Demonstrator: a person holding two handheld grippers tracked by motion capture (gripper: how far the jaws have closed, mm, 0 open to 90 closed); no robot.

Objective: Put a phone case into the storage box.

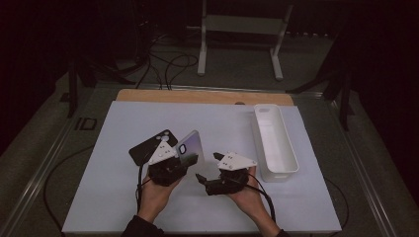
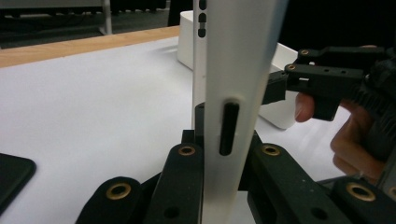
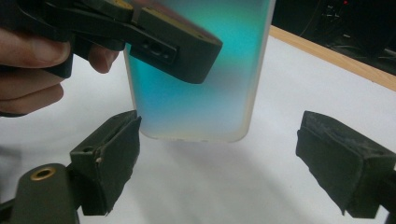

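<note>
My left gripper [image 1: 184, 157] is clamped on the phone case [image 1: 190, 147], holding it edge-up above the surface [image 1: 118, 197]. My right gripper [image 3: 219, 158] stands wide apart and empty, the case's short end just ahead between its jaws, long axis running away. The case's far end is cut off

No legible text, label, brand, number or sign in any view.

High view: pale iridescent phone case [image 1: 190, 146], black phone case [image 1: 148, 146], white oblong plastic bin [image 1: 274, 140], grey three-cornered plates on grippers — all unmarked at this resolution.

Left gripper view: white edge of pale case [image 2: 233, 93] shows button slots, no lettering.

Right gripper view: teal-tinted face of case [image 3: 205, 88] plain; black jaw pads unmarked.
</note>
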